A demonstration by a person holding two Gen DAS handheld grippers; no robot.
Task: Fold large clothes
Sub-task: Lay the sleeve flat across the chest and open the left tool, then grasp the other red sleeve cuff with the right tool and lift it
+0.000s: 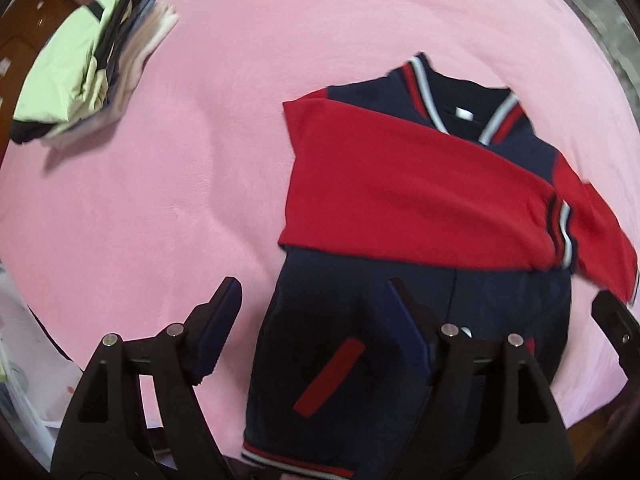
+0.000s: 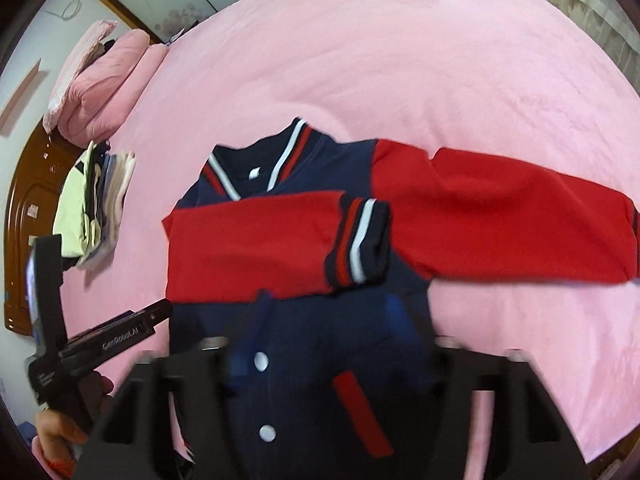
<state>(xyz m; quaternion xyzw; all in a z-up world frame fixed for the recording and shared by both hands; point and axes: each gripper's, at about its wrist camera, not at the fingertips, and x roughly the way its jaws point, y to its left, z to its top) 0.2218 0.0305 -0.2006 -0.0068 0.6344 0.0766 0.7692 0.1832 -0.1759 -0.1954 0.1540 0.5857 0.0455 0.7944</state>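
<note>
The left gripper (image 1: 316, 328) has its two black fingers, faced with dark blue pads (image 1: 218, 326), spread wide apart with nothing between them. One finger hangs over bare pink bedspread (image 1: 160, 160); the other hangs over the navy body of a varsity jacket (image 1: 360, 320), with no clear contact.

The right gripper (image 2: 328, 320) also has its fingers apart and empty; they are blurred, hovering above the jacket's navy front (image 2: 320, 340), near two white snap buttons (image 2: 261, 361) and a red pocket stripe (image 2: 360, 412).

Beyond both sets of fingers, the jacket lies flat, front up, on the bedspread. One red sleeve (image 2: 252, 244) is folded across the chest, its striped cuff (image 2: 358, 242) resting on the body. The other red sleeve (image 2: 500, 220) stretches out to the side over the bedspread. The striped collar (image 2: 256, 160) points away from the fingers.

Farther off, beyond the left gripper's outer finger, a stack of folded clothes (image 1: 92, 68), pale green on top, sits near the bed's edge. In the right wrist view, pink pillows (image 2: 108, 80) lie beyond that stack beside a wooden headboard (image 2: 28, 208), and a hand (image 2: 60, 432) holds the left gripper's handle at the lower corner.
</note>
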